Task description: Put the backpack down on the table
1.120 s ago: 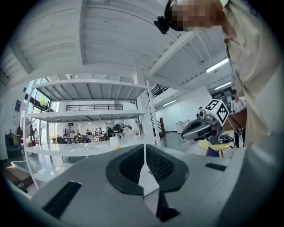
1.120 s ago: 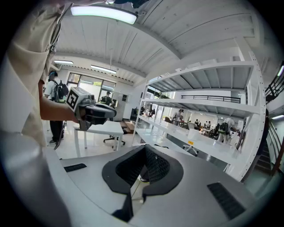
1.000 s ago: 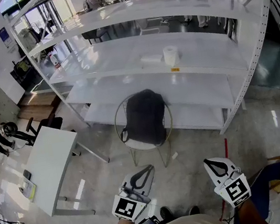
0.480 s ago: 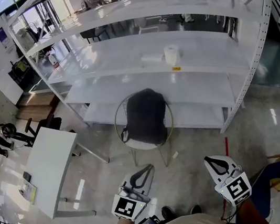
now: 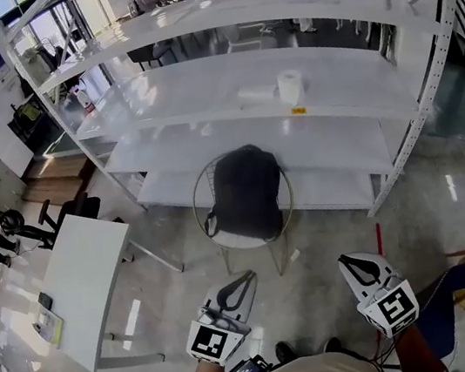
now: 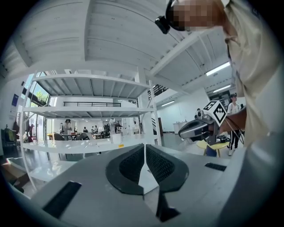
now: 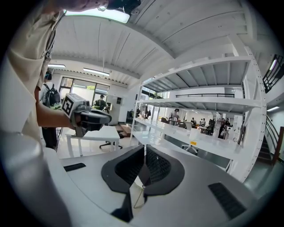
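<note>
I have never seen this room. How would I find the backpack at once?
Look at the big white shelving rack. A round wire chair stands on the floor before its lowest shelf. The backpack sits upright on it, dark against the white shelves around it.

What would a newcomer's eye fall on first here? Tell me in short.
A dark backpack sits upright on a round wire chair in the middle of the floor, in front of a big white shelf rack. Low in the head view, the left gripper and the right gripper point towards it, both shut and empty. A white table stands to the left.
</note>
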The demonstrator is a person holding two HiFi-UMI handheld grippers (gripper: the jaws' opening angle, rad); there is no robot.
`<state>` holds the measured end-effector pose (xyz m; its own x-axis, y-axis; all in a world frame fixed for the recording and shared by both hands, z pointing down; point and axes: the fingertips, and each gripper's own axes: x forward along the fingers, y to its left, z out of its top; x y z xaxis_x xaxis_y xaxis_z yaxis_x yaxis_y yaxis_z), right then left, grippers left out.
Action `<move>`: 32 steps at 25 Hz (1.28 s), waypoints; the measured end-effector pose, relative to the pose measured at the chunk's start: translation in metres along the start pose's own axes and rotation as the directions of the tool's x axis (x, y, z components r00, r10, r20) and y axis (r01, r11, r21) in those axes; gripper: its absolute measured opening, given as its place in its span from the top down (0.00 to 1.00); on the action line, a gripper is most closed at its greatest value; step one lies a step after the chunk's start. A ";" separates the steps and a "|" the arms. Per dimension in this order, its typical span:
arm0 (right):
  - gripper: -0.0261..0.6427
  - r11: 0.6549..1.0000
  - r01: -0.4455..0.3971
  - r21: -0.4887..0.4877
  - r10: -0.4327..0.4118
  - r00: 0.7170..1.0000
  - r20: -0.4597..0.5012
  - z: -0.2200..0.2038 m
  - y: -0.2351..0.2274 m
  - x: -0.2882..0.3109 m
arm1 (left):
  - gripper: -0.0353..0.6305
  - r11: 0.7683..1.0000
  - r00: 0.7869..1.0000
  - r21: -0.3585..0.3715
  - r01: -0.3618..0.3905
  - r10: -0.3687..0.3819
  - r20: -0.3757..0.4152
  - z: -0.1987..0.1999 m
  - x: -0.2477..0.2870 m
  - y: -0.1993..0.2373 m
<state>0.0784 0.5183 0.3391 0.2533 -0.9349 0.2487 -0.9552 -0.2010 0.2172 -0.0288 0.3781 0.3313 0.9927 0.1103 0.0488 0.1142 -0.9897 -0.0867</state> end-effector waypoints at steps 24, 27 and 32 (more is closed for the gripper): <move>0.92 0.998 -0.054 0.021 0.054 0.998 0.010 0.011 -0.042 0.127 | 0.91 0.999 0.999 0.004 -0.032 0.032 -0.023 -0.012 0.056 0.101; 0.92 0.995 -0.095 0.018 0.095 0.995 0.000 0.010 -0.060 0.144 | 0.91 0.998 0.998 -0.018 -0.066 0.066 -0.024 -0.012 0.075 0.110; 0.92 0.992 -0.128 0.021 0.127 0.992 0.025 0.016 -0.097 0.162 | 0.91 0.997 0.996 -0.005 -0.082 0.081 -0.042 -0.001 0.115 0.118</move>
<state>0.2091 0.3818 0.3436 0.1257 -0.9600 0.2502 -0.9827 -0.0859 0.1641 0.0983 0.2741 0.3278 0.9962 0.0256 0.0831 0.0327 -0.9958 -0.0853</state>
